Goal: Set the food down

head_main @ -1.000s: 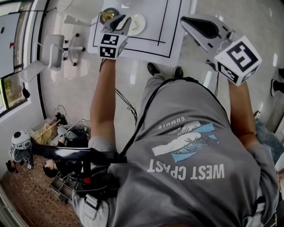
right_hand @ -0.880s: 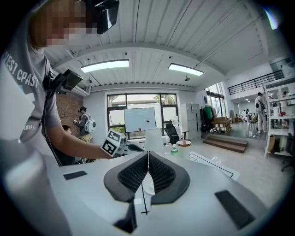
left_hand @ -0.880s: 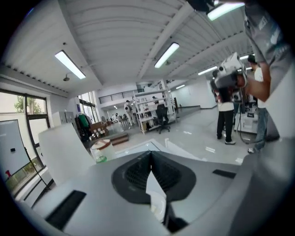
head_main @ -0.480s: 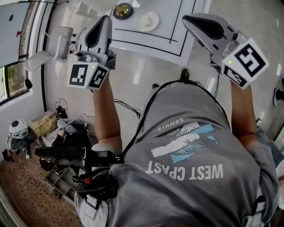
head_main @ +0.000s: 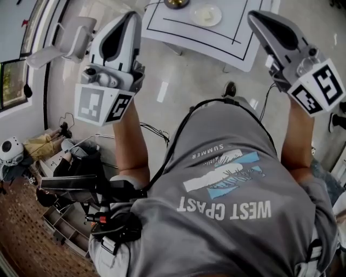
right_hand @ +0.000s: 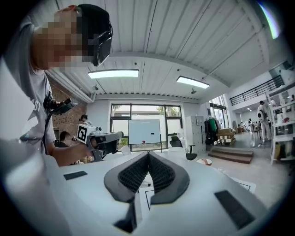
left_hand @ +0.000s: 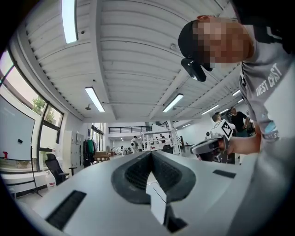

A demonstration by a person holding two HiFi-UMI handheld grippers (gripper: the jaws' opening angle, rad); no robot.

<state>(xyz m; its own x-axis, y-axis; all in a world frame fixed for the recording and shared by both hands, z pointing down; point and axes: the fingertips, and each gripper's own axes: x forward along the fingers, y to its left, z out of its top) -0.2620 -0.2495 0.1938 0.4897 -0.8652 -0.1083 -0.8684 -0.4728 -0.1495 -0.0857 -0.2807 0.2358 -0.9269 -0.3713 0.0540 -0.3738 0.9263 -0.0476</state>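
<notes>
- left tool (head_main: 131,17) clenched, its dark pads (left_hand: 133,174) pressed together to the tips, nothing between them
- it is held up to the left of the bench (head_main: 216,42), marker cube toward the person, nose toward the top of the head view
- right tool (head_main: 255,17) clenched too, pads (right_hand: 131,174) meeting along the middle line, empty
- it is held up on the person's right, roughly level; its nose overlaps the bench's right corner in the head view
- the two tools are well apart, and each shows in the other's gripper view, held in a bare hand
- food (head_main: 206,13): a pale lump on a small white plate (head_main: 218,18) on the bench, free of both tools
- in the head view the food sits between the two tool noses, near the top edge, well apart from each
- dark bowl (head_main: 176,2) just left of the plate, cut off by the top edge; contents too small to tell
- the bench is white with black line frames, and plate and bowl are inside the inner frame
- grey printed T-shirt (head_main: 232,184) fills the lower head view
- office chair (head_main: 75,40) stands on the floor left of the bench
</notes>
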